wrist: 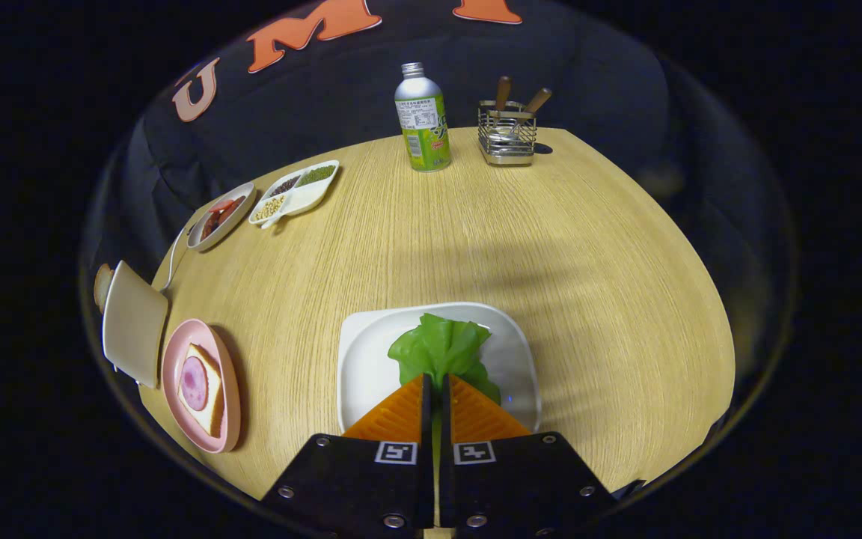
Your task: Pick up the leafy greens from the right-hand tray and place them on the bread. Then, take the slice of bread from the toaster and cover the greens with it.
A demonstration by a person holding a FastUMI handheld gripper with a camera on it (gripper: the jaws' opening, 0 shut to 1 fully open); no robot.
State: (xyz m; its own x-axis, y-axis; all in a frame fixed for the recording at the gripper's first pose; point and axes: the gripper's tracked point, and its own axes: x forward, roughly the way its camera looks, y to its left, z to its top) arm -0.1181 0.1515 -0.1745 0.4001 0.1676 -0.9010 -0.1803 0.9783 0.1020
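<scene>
Bright, sharp table (551, 247); soft shadows; fisheye-bent, dim edges.

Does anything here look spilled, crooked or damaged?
Nothing stands out. The gripper is shut on the leafy greens over the white tray. The bread lies flat on the pink plate; the bottle stands upright.

wooden table (588, 247) carries: white tray (360, 359), pink plate (230, 404), toaster (132, 326), oval dish (240, 213), divided dish (311, 196), bottle (422, 120), wire utensil caddy (507, 138). gripper (436, 385) fingers nearly closed, greens between.
</scene>
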